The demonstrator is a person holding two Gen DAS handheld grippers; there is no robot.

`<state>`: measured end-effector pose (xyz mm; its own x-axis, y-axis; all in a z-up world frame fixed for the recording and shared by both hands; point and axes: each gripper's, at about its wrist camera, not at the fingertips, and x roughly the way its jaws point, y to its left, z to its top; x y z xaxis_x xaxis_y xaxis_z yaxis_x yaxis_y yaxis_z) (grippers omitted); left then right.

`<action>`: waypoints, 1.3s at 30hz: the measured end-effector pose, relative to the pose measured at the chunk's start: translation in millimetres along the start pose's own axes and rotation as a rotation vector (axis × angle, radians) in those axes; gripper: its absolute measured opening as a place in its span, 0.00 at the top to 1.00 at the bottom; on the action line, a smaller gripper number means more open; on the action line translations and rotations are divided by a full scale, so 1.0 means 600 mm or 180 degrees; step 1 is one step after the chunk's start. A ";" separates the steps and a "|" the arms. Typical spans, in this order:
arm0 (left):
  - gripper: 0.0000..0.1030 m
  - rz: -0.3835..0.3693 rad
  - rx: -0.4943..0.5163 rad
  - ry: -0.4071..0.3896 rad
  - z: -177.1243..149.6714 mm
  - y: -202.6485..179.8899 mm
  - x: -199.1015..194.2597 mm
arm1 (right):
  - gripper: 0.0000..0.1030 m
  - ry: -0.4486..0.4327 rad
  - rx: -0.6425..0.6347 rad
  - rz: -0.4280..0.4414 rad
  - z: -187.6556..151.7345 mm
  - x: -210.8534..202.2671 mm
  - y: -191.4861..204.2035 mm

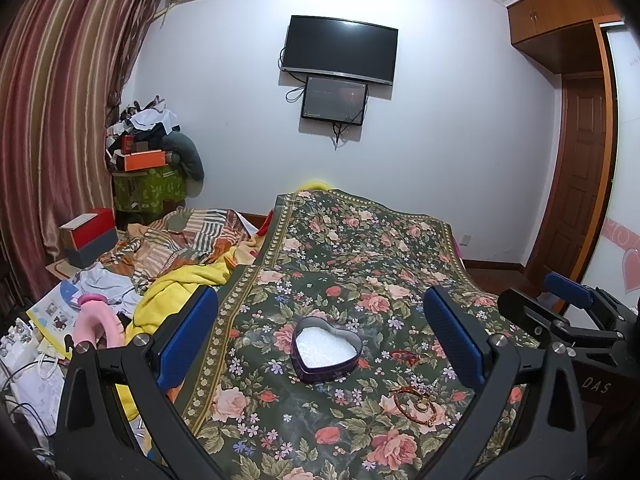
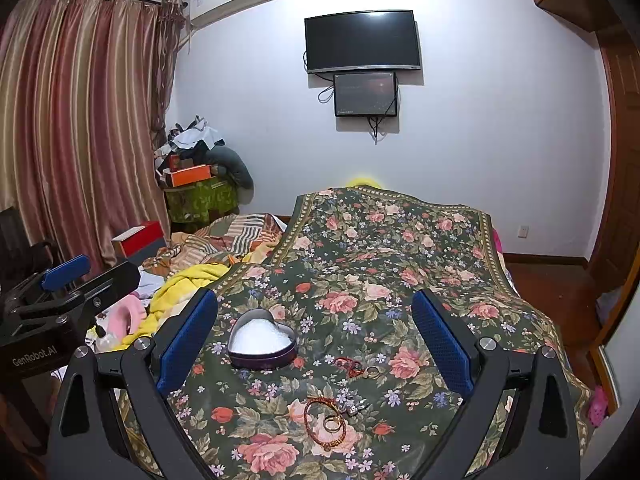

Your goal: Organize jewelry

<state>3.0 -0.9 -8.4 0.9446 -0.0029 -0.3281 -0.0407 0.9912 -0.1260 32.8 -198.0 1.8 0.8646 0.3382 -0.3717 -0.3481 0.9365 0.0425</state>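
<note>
Jewelry is all loose on the flowered bedspread point(image 2: 360, 248), so I'll use the heart-shaped tin point(image 2: 262, 346) as the landmark: it sits open with white padding inside, and everything else lies to its right and nearer the cameras. Just right of the tin there's a small red knotted cord piece point(image 2: 349, 365) with a little ring point(image 2: 372, 372) touching its right end. Nearer than that, still right of the tin, lies a red bead bracelet point(image 2: 320, 420) with a gold ring point(image 2: 334, 424) resting inside its loop, and a tiny silvery charm thing point(image 2: 354, 408) just beside it; too small to tell what it is. None of it is in the tin. Both tools are wide open and gripping nothing: the right gripper point(image 2: 314, 344) hangs over the spread with the tin between its blue pads, touching neither, and the left gripper point(image 1: 322, 336) frames the tin the same way from its own camera. For readable writing, the left tool's body shows "GenRobot.AI" in the right camera, and the right tool's body shows "DAS" in the left one. Far beyond the tin, a TV point(image 2: 362, 40) hangs on the wall with a smaller screen point(image 2: 366, 94) under it; their labels are too small to read.
</note>
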 end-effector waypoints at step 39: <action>0.00 -0.0004 -0.0005 0.0007 0.005 0.000 -0.001 | 0.06 0.0019 0.0027 0.0010 -0.001 -0.003 0.002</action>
<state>3.3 -0.3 -5.2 0.9440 -0.0043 -0.3299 -0.0401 0.9910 -0.1279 30.5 -197.7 2.3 0.8613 0.3407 -0.3770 -0.3477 0.9362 0.0516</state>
